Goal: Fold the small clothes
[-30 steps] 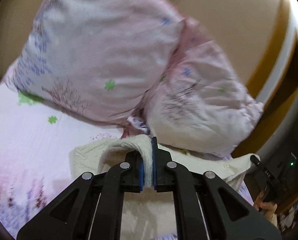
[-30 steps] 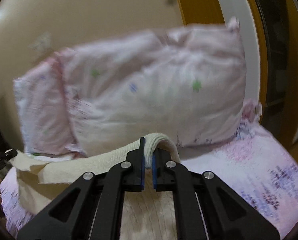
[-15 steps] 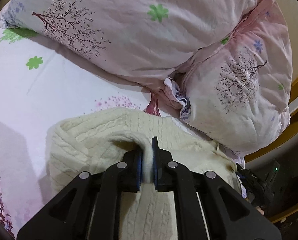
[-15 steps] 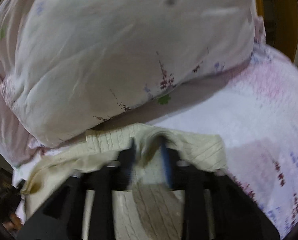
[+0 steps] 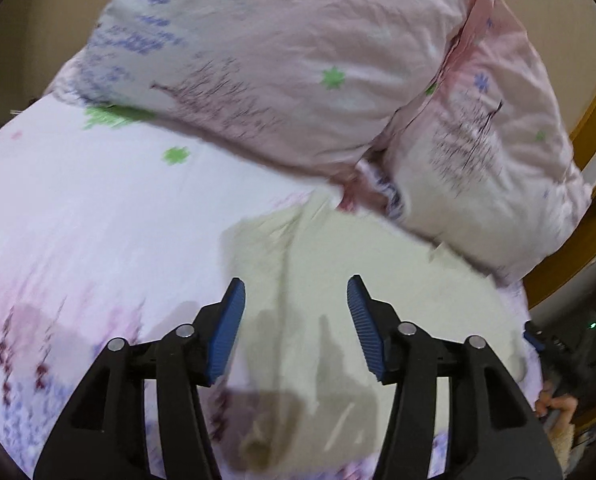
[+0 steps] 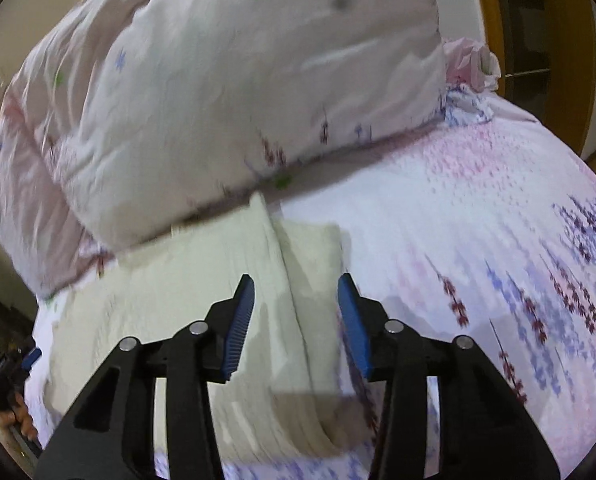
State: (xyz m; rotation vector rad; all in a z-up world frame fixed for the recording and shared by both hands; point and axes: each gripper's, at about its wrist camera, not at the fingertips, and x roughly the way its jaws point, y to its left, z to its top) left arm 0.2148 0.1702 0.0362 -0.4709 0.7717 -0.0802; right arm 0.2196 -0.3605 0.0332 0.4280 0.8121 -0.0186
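A cream knitted garment (image 5: 378, 300) lies flat on the flowered bedsheet (image 5: 78, 220), just in front of the pillows. It also shows in the right wrist view (image 6: 202, 280), with a folded part along its right side. My left gripper (image 5: 294, 328) is open and empty, hovering above the garment's left part. My right gripper (image 6: 296, 320) is open and empty above the garment's folded right edge. Both views are blurred by motion.
Two pink printed pillows (image 5: 278, 60) (image 5: 490, 160) lie at the head of the bed, close behind the garment; one pillow (image 6: 238, 100) fills the right wrist view. A wooden bed frame (image 5: 594, 120) and a wooden door frame (image 6: 570, 40) stand behind. Bare sheet (image 6: 478, 260) lies right of the garment.
Both grippers were shut on the garment's edge and held it up. They lowered it onto the bed, opened and let go, and now sit lifted back above it.
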